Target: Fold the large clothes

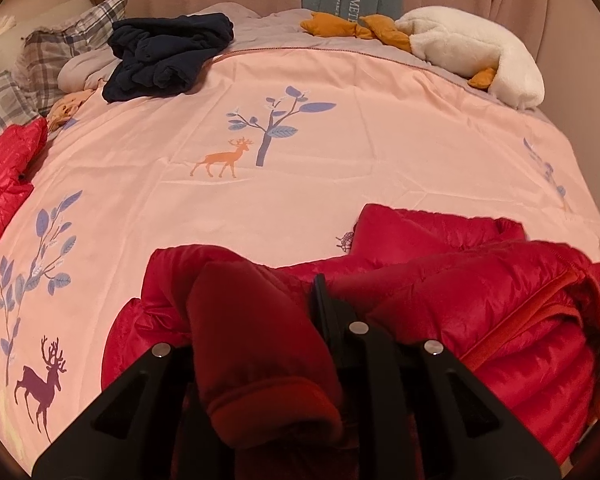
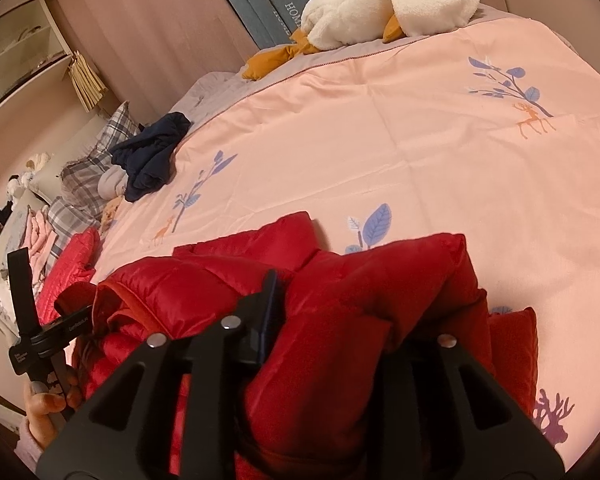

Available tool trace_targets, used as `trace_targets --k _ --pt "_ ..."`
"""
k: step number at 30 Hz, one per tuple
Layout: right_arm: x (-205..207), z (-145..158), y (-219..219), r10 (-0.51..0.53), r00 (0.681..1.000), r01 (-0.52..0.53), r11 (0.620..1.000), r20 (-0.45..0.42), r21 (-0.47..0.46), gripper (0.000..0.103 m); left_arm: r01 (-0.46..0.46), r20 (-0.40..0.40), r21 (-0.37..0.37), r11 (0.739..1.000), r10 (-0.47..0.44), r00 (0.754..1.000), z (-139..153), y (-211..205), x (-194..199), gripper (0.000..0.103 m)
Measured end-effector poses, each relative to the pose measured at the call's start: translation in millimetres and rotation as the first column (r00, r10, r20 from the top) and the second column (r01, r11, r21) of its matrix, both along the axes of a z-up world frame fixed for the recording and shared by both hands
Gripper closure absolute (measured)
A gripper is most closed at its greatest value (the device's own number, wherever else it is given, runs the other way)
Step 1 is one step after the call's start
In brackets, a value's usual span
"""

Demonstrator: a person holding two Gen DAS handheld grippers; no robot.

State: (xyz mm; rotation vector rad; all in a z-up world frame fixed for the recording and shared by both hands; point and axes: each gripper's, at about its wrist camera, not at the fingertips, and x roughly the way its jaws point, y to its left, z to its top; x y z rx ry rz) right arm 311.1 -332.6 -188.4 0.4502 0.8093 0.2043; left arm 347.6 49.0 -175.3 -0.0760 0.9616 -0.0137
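Note:
A red puffer jacket (image 1: 480,300) (image 2: 180,280) lies bunched on the pink bedspread (image 1: 340,160) (image 2: 380,140) near its front edge. In the left wrist view my left gripper (image 1: 260,292) has a red sleeve with its cuff filling the gap; one black finger (image 1: 324,300) shows and the other is buried under the cloth. In the right wrist view my right gripper (image 2: 348,292) has a thick fold of the jacket packed between its jaws, against the visible finger (image 2: 270,296). The other finger is covered by fabric. A hand (image 2: 48,404) holds the left gripper's handle at the lower left.
A second red quilted garment (image 1: 4,168) (image 2: 76,256) lies at the bed's left side. A navy garment (image 1: 168,56) (image 2: 152,152) is heaped by plaid pillows (image 1: 60,48). A white plush goose (image 1: 472,48) (image 2: 380,8) rests at the far edge by blue boards.

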Motion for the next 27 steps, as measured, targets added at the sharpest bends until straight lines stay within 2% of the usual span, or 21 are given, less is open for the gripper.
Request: trace_targets --k 6,9,11,14,15,16,19,22,27 --pt "1 5 -2 -0.009 1.0 0.009 1.0 0.0 0.021 0.072 -0.019 0.013 -0.06 0.998 0.019 1.0 10 5 -2 0.076" --pt "1 7 -4 -0.015 1.0 0.015 0.999 0.004 0.039 0.067 -0.013 0.033 -0.08 0.997 0.015 0.999 15 4 -4 0.067" --pt "1 9 -4 -0.015 1.0 0.015 0.999 0.005 0.037 0.065 -0.005 0.047 -0.094 0.996 0.01 0.999 19 4 -6 0.058" --pt "0 12 -4 -0.014 1.0 0.014 0.999 0.012 0.041 0.057 -0.007 0.054 -0.1 0.995 0.013 0.998 21 3 -7 0.055" --pt "0 13 -5 -0.013 1.0 0.012 0.999 0.017 0.05 0.049 -0.008 0.053 -0.101 0.995 0.014 0.998 22 3 -7 0.054" --pt "-2 15 -5 -0.013 1.0 0.011 0.998 0.025 0.061 0.046 -0.011 0.055 -0.106 0.994 0.016 0.998 23 4 -7 0.054" --pt "-3 20 -6 -0.016 0.999 0.014 0.998 0.038 0.061 0.043 -0.013 0.063 -0.129 0.992 0.021 0.998 25 6 -8 0.05" --pt "-2 21 -8 -0.019 0.999 0.016 0.997 0.039 0.072 0.041 -0.013 0.079 -0.19 0.982 0.029 0.996 27 11 -10 0.039" --pt "-2 24 -14 -0.042 0.997 0.035 0.992 0.057 0.122 0.033 -0.017 0.098 -0.246 0.969 0.042 0.994 31 15 -9 0.024"
